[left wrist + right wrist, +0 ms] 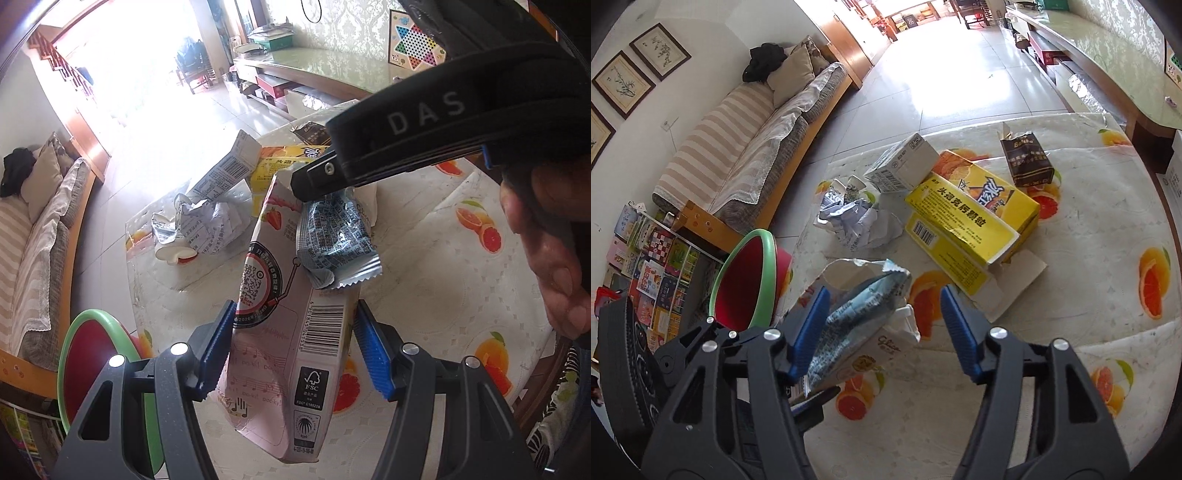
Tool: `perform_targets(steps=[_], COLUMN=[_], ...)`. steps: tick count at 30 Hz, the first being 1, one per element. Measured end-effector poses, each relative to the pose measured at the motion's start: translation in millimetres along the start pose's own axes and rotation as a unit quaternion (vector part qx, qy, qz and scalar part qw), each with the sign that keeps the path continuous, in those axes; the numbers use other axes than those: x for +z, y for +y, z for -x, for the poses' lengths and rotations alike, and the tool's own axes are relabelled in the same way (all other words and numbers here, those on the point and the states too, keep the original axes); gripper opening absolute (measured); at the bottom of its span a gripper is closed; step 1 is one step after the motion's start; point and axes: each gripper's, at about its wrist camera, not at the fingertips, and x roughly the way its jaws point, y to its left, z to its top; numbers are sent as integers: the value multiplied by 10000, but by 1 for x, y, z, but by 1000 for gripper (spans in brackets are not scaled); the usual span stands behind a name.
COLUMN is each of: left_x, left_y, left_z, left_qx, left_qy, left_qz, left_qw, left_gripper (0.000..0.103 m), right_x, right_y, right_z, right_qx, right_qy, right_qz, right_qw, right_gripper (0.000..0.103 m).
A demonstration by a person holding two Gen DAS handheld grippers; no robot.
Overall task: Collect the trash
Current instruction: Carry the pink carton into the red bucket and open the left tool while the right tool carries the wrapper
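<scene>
- Your left gripper [293, 347] clamps the pink carton [284, 332] above the table [443, 258] — keep it steady, mouth up.
- Your right gripper [882, 332] stands apart around the blue wrapper [857, 314], unpinched — push it deeper in.
- The bin [746, 280] waits beyond, left of the table.

Left claw [293, 350] clamped, tilted downward; right claw [882, 328] seemingly unclamped, half-spread.

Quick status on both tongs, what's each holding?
Left tongs: shut on the pink snack box, lifted off the table.
Right tongs: open; blue-grey wrapper sits between the pads, touching only the left one, not clamped.
</scene>
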Motion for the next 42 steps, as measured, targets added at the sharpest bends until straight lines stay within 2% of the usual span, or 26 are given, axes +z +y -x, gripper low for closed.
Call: perform_targets(steps=[2,3,5,9,20,28,34,42], left_x=[-1,-1,-2,-5,-10,-18,-25,-49], left_y=[0,1,3,4,14,40,64,101], left_z=[1,1,1,0,-1,17,39,66], left_qx=[-4,-10,8,14,118,234,328,640], left_qy=[-16,-15,-15,24,67,-154,-452,-688], left_qz=[10,33,56,82,305,795,1254,1830], left_qw=[10000,10000,10000,10000,9994,9964,9905,9786], left_gripper=[60,60,60,60,59,59,59,59], right_x=[1,0,0,-2,7,11,6,-2], right_y=[1,1,1,2,19,40,58,95], right_z=[-2,-3,-3,2,37,65,71,65], right_qx=[59,47,56,109,170,-140,-354,-304], right_qy=[56,68,54,8,-446,-703,-783,-755], right_qz=[13,11,3,79,385,946,1245,1625], right_qw=[10000,10000,10000,9999,9981,9929,9885,9833], right_gripper=[37,36,20,12,8,8,8,8])
